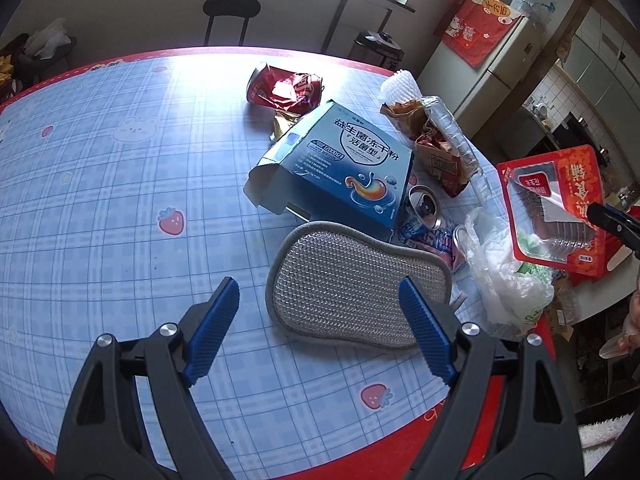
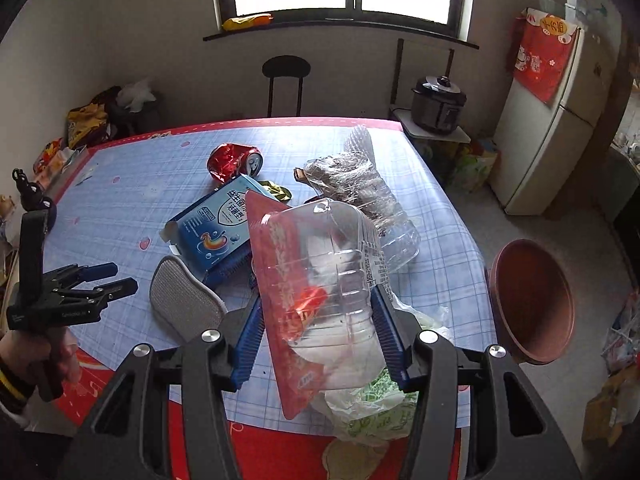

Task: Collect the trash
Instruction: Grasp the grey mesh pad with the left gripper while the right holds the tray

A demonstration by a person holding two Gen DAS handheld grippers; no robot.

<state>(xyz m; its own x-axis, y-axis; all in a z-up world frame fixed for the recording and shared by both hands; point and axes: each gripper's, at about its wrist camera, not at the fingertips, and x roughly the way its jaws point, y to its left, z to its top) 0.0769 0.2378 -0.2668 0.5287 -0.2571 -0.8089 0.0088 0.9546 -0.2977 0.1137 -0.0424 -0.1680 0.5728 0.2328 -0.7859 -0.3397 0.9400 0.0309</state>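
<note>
My right gripper (image 2: 316, 320) is shut on a red and clear plastic food package (image 2: 320, 280) and holds it above the table's near right corner; the package also shows in the left wrist view (image 1: 554, 200). My left gripper (image 1: 320, 312) is open and empty, low over a grey mesh scouring pad (image 1: 352, 292). Trash lies on the blue checked tablecloth (image 1: 120, 200): a blue carton (image 1: 344, 164), a crushed red can (image 1: 284, 88), a crushed blue can (image 1: 424, 216), snack wrappers (image 1: 436, 148) and a white plastic bag (image 1: 504, 276).
A brown round basin (image 2: 532, 300) stands beside the table's right edge. A clear plastic tray (image 2: 380, 208) lies at mid table. A stool (image 2: 286, 80), a pressure cooker (image 2: 438, 104) and a fridge (image 2: 548, 128) stand beyond the table.
</note>
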